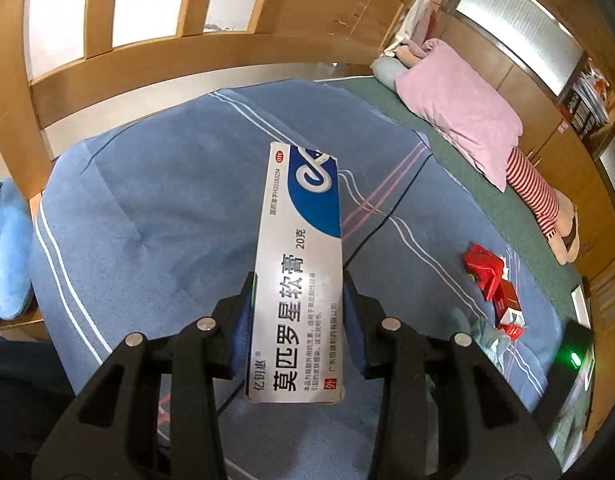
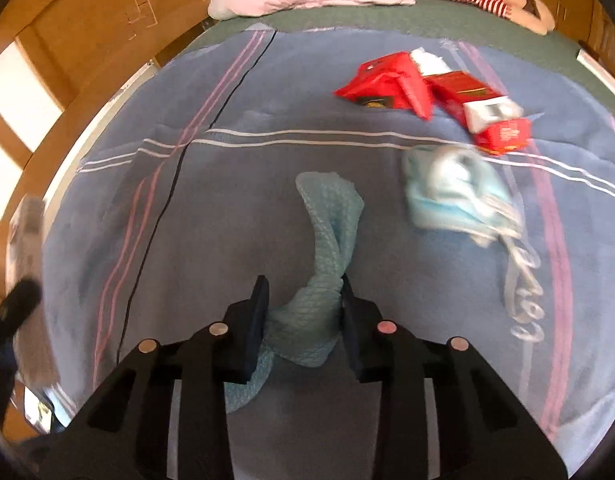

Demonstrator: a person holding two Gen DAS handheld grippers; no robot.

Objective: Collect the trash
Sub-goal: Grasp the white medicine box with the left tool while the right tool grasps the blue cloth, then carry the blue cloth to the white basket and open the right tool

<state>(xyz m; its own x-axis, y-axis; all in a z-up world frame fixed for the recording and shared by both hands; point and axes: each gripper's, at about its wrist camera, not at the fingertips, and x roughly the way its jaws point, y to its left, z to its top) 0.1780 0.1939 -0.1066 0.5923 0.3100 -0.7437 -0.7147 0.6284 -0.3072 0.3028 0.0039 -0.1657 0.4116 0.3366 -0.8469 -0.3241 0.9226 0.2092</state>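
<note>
My left gripper (image 1: 298, 280) is shut on a long white and blue ointment box (image 1: 303, 240), held above the blue striped blanket (image 1: 155, 208). In the right wrist view, my right gripper (image 2: 302, 284) points down at the blanket (image 2: 227, 208) with a twisted teal wipe (image 2: 327, 216) pinched between its pads. The wipe's far end trails on the blanket ahead of the fingers. Red cigarette packs (image 2: 391, 86) and a crumpled light blue face mask (image 2: 451, 192) lie to the right of it; the packs (image 1: 483, 268) also show in the left wrist view.
A clear plastic strip (image 2: 523, 288) lies right of the mask. A thin black cable (image 2: 159, 216) crosses the blanket. A pink pillow (image 1: 459, 112) and a plush toy with striped legs (image 1: 531, 188) lie on the green sheet. A wooden bed frame (image 1: 107, 80) borders the bed.
</note>
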